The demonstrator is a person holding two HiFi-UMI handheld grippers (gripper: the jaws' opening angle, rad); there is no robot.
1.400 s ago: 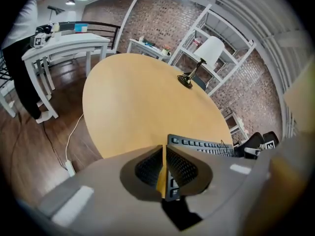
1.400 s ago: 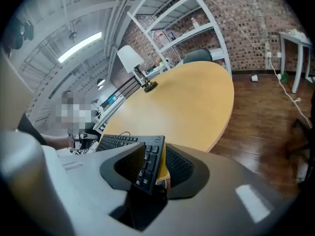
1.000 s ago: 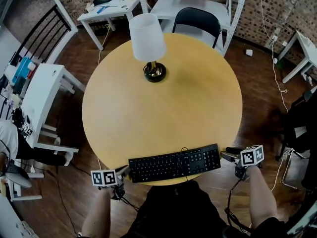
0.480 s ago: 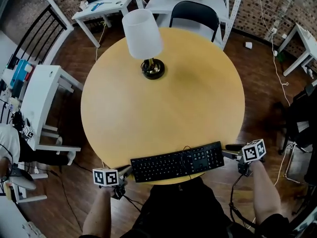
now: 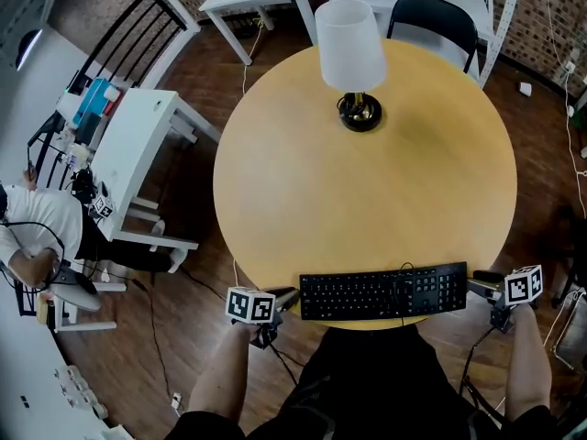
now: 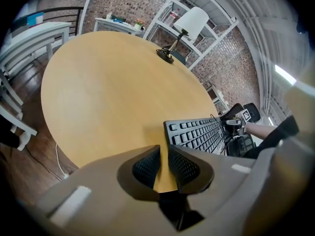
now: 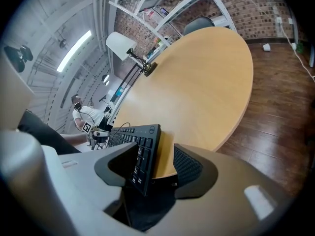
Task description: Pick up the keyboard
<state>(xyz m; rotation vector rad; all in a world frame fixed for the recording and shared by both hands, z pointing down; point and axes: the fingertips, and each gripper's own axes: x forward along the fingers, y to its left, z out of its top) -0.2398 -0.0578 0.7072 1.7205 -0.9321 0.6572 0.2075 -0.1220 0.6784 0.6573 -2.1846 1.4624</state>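
Note:
A black keyboard (image 5: 383, 291) lies along the near edge of the round wooden table (image 5: 367, 191). My left gripper (image 5: 290, 298) sits just off the keyboard's left end; in the left gripper view its jaws (image 6: 164, 154) stand almost together with only a thin slit and nothing in it, the keyboard (image 6: 197, 134) to their right. My right gripper (image 5: 479, 286) is at the keyboard's right end. In the right gripper view the keyboard (image 7: 140, 146) reaches in between the wide jaws of that gripper (image 7: 156, 154), close to the left pad, with bare table showing before the right pad.
A white-shaded lamp (image 5: 350, 44) stands at the table's far side. A black chair (image 5: 438, 16) and white shelving lie beyond it, a white desk (image 5: 128, 145) at the left. A seated person (image 5: 37, 236) is at the far left. Cables trail on the wooden floor.
The head view has swung, so the table now sits further right in the picture. Keyboard and both grippers keep their places at the table's near edge.

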